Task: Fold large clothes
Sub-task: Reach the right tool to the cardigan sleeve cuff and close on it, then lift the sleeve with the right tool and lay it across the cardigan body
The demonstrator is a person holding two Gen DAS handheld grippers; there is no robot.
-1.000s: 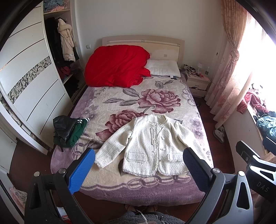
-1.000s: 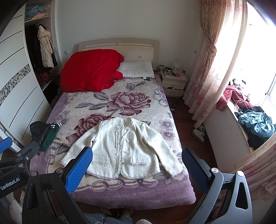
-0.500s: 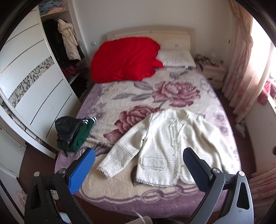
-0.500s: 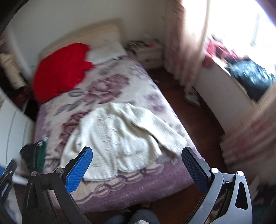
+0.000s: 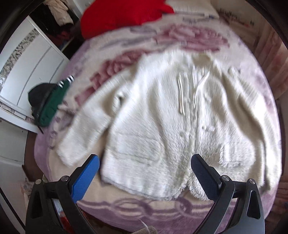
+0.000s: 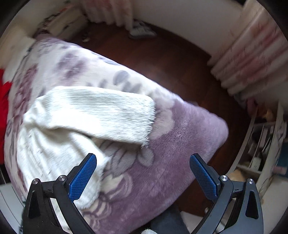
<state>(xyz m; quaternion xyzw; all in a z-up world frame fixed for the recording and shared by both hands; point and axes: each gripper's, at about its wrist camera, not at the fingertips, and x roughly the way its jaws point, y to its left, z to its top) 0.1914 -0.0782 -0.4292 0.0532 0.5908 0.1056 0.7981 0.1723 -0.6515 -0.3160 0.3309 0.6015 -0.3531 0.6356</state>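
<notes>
A white fuzzy jacket [image 5: 171,111] lies flat and face up on the flowered purple bed blanket [image 5: 136,207], sleeves spread out. My left gripper [image 5: 144,172] is open and empty, hovering just above the jacket's bottom hem. In the right wrist view the jacket's sleeve [image 6: 100,109] lies near the bed's foot corner [image 6: 203,129]. My right gripper [image 6: 143,175] is open and empty above the blanket, just below that sleeve's cuff. Both views are blurred by motion.
A red quilt [image 5: 124,14] lies at the head of the bed. A black and green clothes pile [image 5: 48,100] sits at the bed's left edge by the white wardrobe [image 5: 27,59]. Dark wood floor [image 6: 176,59], curtains [image 6: 252,54] and shelves [image 6: 266,140] lie to the right.
Both grippers have dropped down and forward toward the bed. The left one closed in on the jacket's hem, the right one swung right toward the sleeve and bed corner. Jaws stay open.
</notes>
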